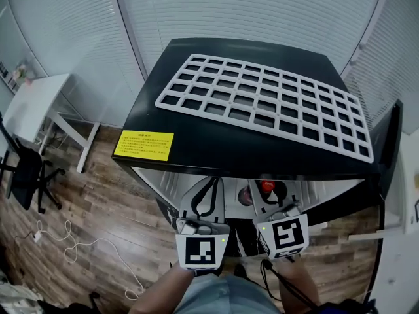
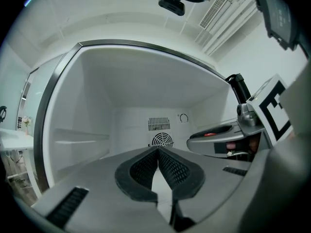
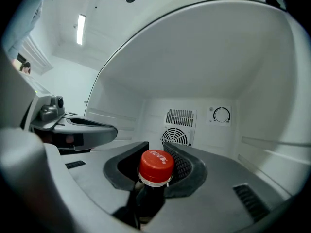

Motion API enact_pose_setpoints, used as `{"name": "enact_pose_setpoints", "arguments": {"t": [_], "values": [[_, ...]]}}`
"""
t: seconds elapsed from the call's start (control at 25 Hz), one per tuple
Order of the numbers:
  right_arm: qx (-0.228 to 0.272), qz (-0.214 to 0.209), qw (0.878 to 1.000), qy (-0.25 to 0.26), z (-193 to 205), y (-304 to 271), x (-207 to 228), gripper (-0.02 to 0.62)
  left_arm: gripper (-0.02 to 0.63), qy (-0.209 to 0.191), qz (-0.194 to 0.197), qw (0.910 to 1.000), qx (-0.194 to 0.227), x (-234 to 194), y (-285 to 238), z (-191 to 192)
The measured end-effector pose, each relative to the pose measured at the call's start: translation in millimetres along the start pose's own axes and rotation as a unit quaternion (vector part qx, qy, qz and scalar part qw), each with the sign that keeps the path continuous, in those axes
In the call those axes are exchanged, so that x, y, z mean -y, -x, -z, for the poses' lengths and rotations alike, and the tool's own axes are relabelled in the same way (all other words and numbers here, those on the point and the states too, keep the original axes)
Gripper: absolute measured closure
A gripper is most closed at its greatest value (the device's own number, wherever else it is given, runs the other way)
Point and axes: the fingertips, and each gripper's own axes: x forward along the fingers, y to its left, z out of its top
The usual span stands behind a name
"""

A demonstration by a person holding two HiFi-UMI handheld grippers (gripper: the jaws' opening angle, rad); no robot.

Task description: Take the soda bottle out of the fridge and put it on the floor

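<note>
Upright dark soda bottle (image 3: 156,168) with red screw cap, at the open front of the black, white-lined fridge (image 1: 150,110).
I see its neck clamped between the pads of my right gripper (image 3: 156,145), with the cap standing just above them.

Beneath you runs a floor (image 1: 98,201) of brown wood planks. By its left edge stands a white table (image 1: 39,100) on slim legs, and just beside it a black office chair (image 1: 26,169) on a star base. A white cable (image 1: 91,243) lies in loose curves on the planks near your feet. Pale slatted blinds (image 1: 262,12) cover the walls ahead of you and to either side. Overhead, one long ceiling light (image 3: 80,29) glows against a white ceiling.
</note>
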Motion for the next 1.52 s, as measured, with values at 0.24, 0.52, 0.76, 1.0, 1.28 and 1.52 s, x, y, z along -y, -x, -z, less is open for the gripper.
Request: {"name": "enact_pose_setpoints", "arguments": {"t": [0.24,0.52,0.76,1.0,1.28,1.52], "values": [[0.004,0.008,1.000,-0.009,15.6,9.9,8.2,0.488,0.588,-0.003,0.015,0.9999,0.003,15.3,-13.6,8.2],[0.029,0.037,0.999,-0.012,15.8,53.4,17.9,0.488,0.588,-0.017,0.037,0.9990,0.017,51.9,-2.4,-1.1],[0.041,0.051,0.998,-0.009,10.4,53.3,-15.8,0.488,0.588,-0.014,0.064,0.9978,0.014,36.1,8.1,8.8],[0.053,0.061,0.997,-0.016,27.9,116.7,-12.7,0.488,0.588,-0.022,0.079,0.9965,0.017,92.1,30.4,12.5],[0.049,0.069,0.996,-0.018,28.2,166.5,-26.1,0.488,0.588,-0.024,0.104,0.9940,0.025,131.6,56.9,2.8],[0.038,0.096,0.995,-0.015,40.9,224.5,-26.0,0.488,0.588,-0.018,0.125,0.9913,0.036,174.9,95.2,-7.1]]}}
